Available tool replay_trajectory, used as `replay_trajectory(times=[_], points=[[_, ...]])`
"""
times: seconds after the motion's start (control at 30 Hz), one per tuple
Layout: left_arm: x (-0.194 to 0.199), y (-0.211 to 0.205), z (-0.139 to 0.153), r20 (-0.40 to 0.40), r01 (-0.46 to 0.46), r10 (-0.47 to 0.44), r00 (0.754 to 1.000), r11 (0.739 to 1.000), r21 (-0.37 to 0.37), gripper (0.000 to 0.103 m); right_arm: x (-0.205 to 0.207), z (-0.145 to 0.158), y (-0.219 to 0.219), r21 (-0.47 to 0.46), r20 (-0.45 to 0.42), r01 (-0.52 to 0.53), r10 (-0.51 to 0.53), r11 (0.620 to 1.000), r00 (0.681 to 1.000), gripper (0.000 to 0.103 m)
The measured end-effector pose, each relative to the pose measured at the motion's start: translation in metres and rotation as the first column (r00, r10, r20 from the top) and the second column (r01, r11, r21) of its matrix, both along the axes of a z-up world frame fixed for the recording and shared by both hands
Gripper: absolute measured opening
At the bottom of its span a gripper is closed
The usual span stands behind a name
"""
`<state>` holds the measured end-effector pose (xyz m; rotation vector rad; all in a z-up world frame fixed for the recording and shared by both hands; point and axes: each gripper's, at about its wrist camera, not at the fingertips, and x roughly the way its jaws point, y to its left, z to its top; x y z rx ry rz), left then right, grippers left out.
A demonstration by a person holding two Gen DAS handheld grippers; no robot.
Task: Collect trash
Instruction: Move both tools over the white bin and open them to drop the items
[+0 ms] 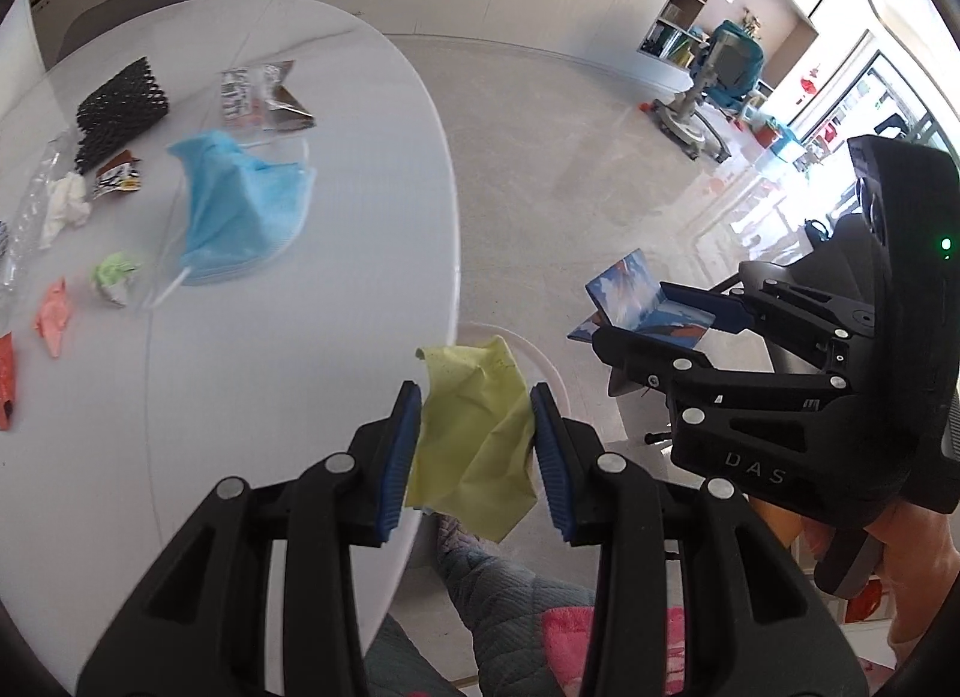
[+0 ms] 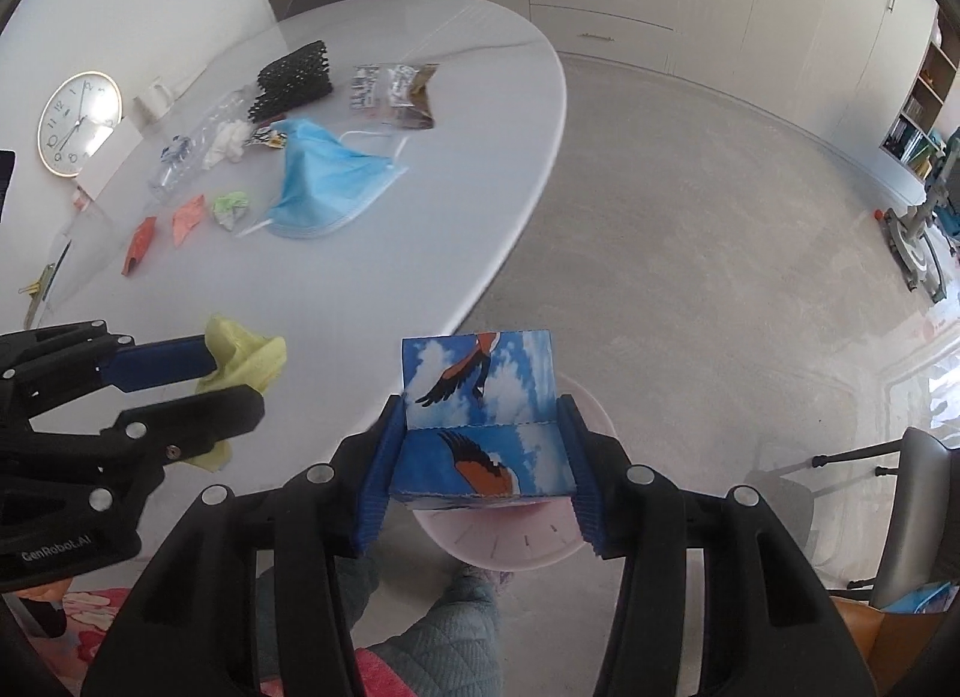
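Held a crumpled yellow-green paper (image 1: 474, 445) between the blue pads of the left gripper (image 1: 477, 457), clamped from both sides, just past the near edge of the white table (image 1: 270, 337). Gripped a small blue box printed with a bird (image 2: 483, 433) in the right gripper (image 2: 480, 457), pads pressed on its two side faces, open flap turned up and away from the camera, long axis running across from pad to pad. Kept both pieces off the table and over a pale pink round bin (image 2: 510, 547) on the floor, probably so that a release would drop them straight in. Left more trash near the far left edge of the table: a blue face mask (image 2: 327, 187), black foam netting (image 2: 291, 79), torn snack wrappers (image 2: 393, 94), a white tissue (image 2: 225, 142), orange scraps (image 2: 186, 220), a green paper ball (image 2: 230, 209).
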<state>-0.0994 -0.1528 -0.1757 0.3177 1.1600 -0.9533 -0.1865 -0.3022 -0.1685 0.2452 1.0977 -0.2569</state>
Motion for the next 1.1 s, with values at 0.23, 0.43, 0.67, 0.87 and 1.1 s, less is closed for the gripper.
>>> replay_trajectory(times=[0.23, 0.43, 0.67, 0.87, 1.1], points=[[-0.016, -0.036, -0.018, -0.025, 0.002, -0.001, 1.000, 0.999, 0.041, 0.042, -0.019, -0.005, -0.031, 0.007, -0.002, -0.007, 0.007, 1.000, 1.000, 0.051], [-0.021, -0.038, -0.013, -0.002, -0.020, 0.021, 1.000, 0.999, 0.045, 0.066, -0.026, -0.008, -0.041, 0.026, 0.005, -0.015, 0.015, 1.000, 1.000, 0.051], [-0.012, -0.020, -0.001, 0.061, -0.076, 0.071, 0.996, 0.994, 0.081, 0.076, -0.020, -0.013, -0.038, 0.054, 0.009, -0.027, 0.026, 0.998, 1.000, 0.051], [0.004, 0.005, 0.007, 0.070, -0.132, 0.127, 0.989, 0.988, 0.083, 0.076, -0.008, -0.026, -0.024, 0.079, -0.028, -0.045, 0.048, 0.996, 0.998, 0.057], [0.021, 0.030, 0.014, 0.078, -0.182, 0.176, 0.981, 0.980, 0.080, 0.076, 0.006, -0.015, -0.018, 0.057, -0.005, 0.005, -0.005, 0.998, 1.000, 0.085]])
